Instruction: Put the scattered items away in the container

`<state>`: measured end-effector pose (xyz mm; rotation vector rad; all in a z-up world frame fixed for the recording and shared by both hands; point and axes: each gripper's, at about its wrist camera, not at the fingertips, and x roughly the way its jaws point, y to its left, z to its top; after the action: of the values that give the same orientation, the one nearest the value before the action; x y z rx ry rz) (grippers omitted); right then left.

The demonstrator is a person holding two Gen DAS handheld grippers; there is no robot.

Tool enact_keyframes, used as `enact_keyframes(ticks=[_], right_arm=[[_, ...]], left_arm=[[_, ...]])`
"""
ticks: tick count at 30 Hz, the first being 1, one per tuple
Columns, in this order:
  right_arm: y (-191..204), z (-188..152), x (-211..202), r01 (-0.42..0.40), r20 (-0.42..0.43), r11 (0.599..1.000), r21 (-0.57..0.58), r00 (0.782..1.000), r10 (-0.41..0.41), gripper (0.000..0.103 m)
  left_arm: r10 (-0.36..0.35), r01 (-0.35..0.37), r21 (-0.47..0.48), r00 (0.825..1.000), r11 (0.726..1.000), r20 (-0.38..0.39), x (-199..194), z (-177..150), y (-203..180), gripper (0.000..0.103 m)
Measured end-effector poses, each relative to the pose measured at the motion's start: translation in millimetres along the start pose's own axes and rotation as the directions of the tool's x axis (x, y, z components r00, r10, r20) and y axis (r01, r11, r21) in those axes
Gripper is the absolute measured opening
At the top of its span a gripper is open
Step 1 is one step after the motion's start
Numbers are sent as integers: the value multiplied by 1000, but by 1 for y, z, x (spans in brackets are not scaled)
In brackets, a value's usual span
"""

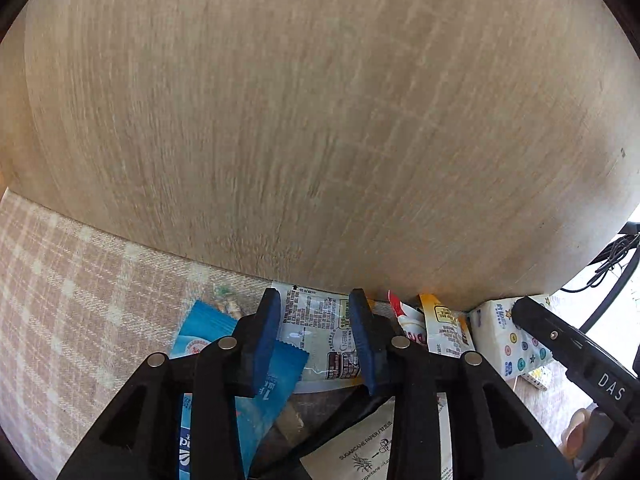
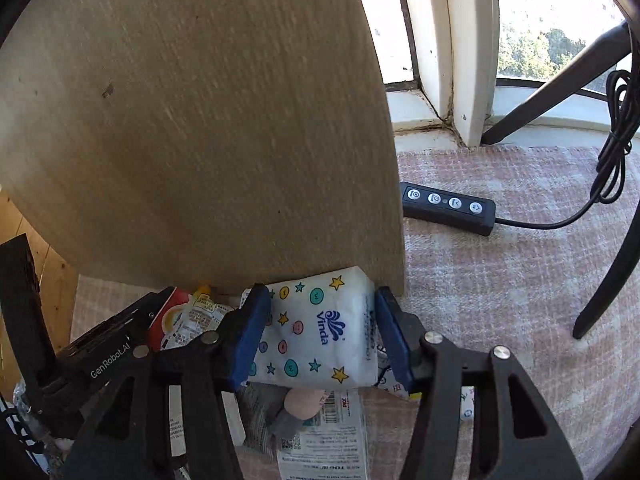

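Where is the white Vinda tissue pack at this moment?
In the right wrist view the Vinda tissue pack lies low in the middle, between the blue fingers of the right claw, just below the wooden panel.

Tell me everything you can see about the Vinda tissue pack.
The tissue pack is a soft white plastic-wrapped packet printed with yellow and teal stars, coloured dots and a blue Vinda logo. It looks full and puffy, lying slightly tilted on the pile of packets, its far end against the base of the wooden board. The right gripper straddles it, blue pads at each side; whether they press on it is unclear.
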<state>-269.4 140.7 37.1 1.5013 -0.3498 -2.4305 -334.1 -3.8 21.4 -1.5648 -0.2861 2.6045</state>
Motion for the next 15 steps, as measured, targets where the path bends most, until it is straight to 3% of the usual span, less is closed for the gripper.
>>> enact_keyframes(ticks=[3,5,7,12,15], right_arm=[[1,-6,12,-66,-68,997,36,995,68,54],[8,-10,14,-46,-88,999,-4,995,45,54],[17,-17,11,-12,-92,997,-73,996,5,50],[10,-43,-7,-50,-120,993,-109,992,37,42],[1,-66,-23,-23,-120,990,-139,993,6,29]], left_arm=[[-22,23,53,1000,998,-10,2,-8,-16,34],[-47,49,75,999,996,-26,2,-14,-22,34],[-60,64,111,997,992,-41,-1,-23,-30,32],[-87,96,165,994,982,-58,-15,-61,-42,32],[-97,109,194,993,975,-71,-28,-89,-49,32]])
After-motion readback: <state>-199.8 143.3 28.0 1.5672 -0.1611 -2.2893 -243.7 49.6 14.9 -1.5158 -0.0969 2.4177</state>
